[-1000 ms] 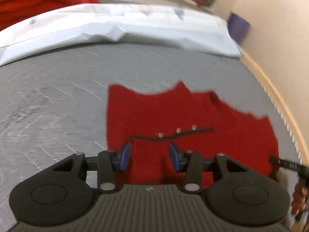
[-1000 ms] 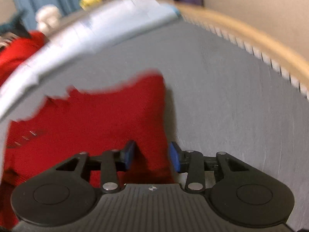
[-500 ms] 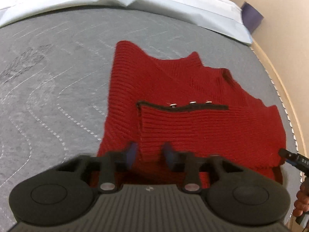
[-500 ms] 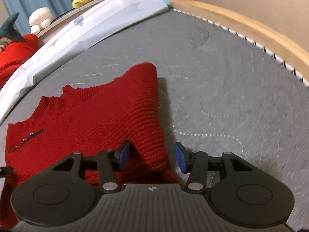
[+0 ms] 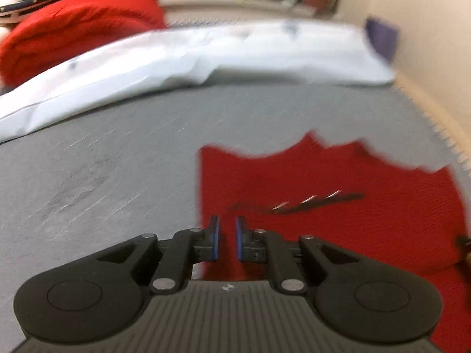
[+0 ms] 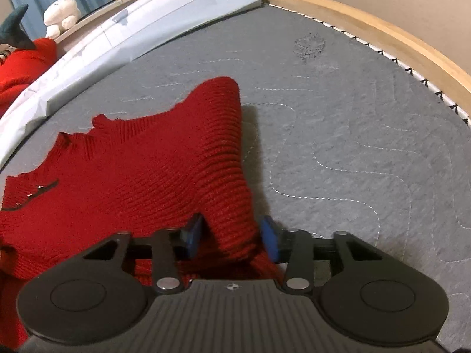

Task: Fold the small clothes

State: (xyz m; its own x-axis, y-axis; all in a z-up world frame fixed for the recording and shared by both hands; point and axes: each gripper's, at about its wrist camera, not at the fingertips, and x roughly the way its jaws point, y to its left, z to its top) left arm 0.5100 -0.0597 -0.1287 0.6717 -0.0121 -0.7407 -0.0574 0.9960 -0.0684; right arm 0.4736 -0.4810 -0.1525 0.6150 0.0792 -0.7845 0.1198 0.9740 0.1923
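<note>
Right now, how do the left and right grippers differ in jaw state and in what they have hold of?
The left gripper has its jaws nearly together, with red knit showing in the slit; whether it pinches the red knitted garment is blurred. The right gripper stands wider, its jaws closing around a raised fold at the garment's edge. The left view is motion-blurred, the right sharp. Both point down at the same garment on the grey mattress.

The red sweater (image 6: 153, 176) is a coarse ribbed knit, matt and nubbly. Beneath it the grey mattress (image 6: 353, 135) is quilted cloth with pale wavy stitching, edged at its right side by a smooth, lightly glossy wooden bed frame (image 6: 382, 33). The right tongs (image 6: 232, 239) look like matt black plastic with blue pads (image 6: 270, 241) and bright metal pivot pins.
</note>
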